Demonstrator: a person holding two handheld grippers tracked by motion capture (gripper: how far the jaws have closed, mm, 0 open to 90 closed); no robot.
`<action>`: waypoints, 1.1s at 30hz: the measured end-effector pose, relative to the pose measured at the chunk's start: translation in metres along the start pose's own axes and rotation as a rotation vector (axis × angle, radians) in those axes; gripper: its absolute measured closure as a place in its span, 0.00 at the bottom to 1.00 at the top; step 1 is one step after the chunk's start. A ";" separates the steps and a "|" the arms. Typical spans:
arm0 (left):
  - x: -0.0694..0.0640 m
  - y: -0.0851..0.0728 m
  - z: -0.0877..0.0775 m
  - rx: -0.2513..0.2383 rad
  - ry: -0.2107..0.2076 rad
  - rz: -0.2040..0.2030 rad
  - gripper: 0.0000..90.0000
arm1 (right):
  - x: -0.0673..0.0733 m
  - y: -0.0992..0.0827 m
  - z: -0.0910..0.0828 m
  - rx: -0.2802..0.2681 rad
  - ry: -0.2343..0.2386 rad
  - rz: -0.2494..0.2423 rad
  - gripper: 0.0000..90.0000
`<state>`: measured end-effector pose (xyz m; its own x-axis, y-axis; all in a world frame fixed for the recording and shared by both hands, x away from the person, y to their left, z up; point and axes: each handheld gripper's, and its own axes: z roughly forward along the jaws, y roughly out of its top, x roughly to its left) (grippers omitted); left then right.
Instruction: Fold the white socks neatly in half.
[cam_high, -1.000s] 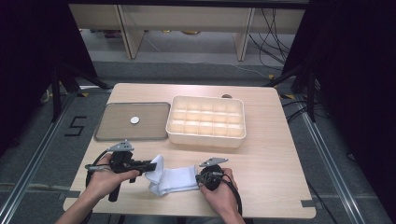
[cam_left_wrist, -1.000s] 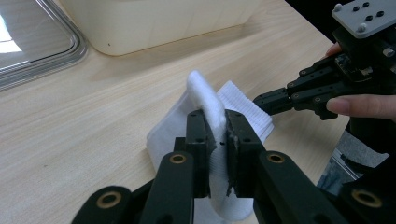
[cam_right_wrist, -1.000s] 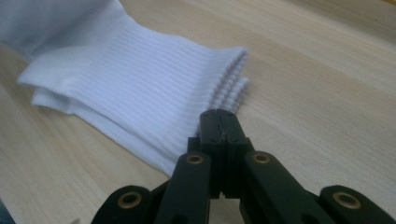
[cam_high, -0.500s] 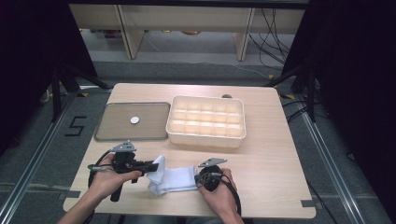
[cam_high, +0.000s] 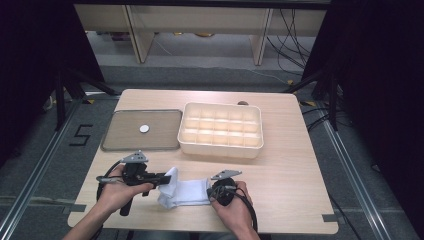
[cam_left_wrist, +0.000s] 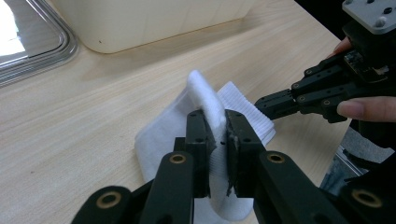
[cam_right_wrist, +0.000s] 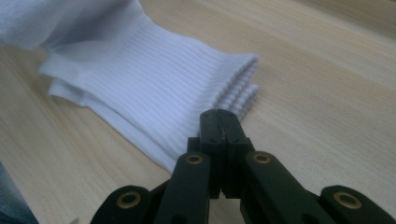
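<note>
Your white sock (cam_high: 186, 191) lies at the near edge of the desk (cam_high: 290, 170), between your 2 hands and well in front of the cream compartment box (cam_high: 221, 129).

Left claw (cam_high: 166, 177): closed on a raised fold of the sock. In the left gripper view the fabric stands pinched between the 2 black jaws and arches up over their tips (cam_left_wrist: 215, 126); the rest of the sock spreads flat on the wood below.

Right claw (cam_high: 209, 192): jaws pressed fully together. In the right gripper view their tips (cam_right_wrist: 219, 122) sit at the ribbed cuff (cam_right_wrist: 233, 84) of the sock; you can't tell from that view whether any cloth is caught between them. In the left gripper view that claw's tips (cam_left_wrist: 264, 103) meet the cuff edge from the right.

The cuff shows 2 stacked ribbed layers lying flat on the desk.

Grey tray (cam_high: 125, 145) sits to the left of the box, with 1 small white round piece (cam_high: 144, 128) in it.
</note>
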<state>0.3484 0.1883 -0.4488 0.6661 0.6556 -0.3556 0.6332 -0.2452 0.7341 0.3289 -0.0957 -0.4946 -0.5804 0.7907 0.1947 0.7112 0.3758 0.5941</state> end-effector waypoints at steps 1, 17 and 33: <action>0.000 0.000 0.000 0.000 0.000 0.000 0.89 | 0.000 0.000 0.000 0.000 0.000 0.000 1.00; -0.003 0.000 0.008 0.008 -0.021 0.007 0.89 | 0.003 0.001 -0.001 -0.014 0.012 -0.019 1.00; -0.007 0.001 0.016 0.022 -0.025 0.022 0.89 | 0.004 -0.001 0.001 0.003 0.010 0.001 1.00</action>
<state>0.3506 0.1723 -0.4544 0.6895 0.6316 -0.3545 0.6269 -0.2752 0.7289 0.3260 -0.0924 -0.4947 -0.5835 0.7863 0.2034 0.7132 0.3762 0.5915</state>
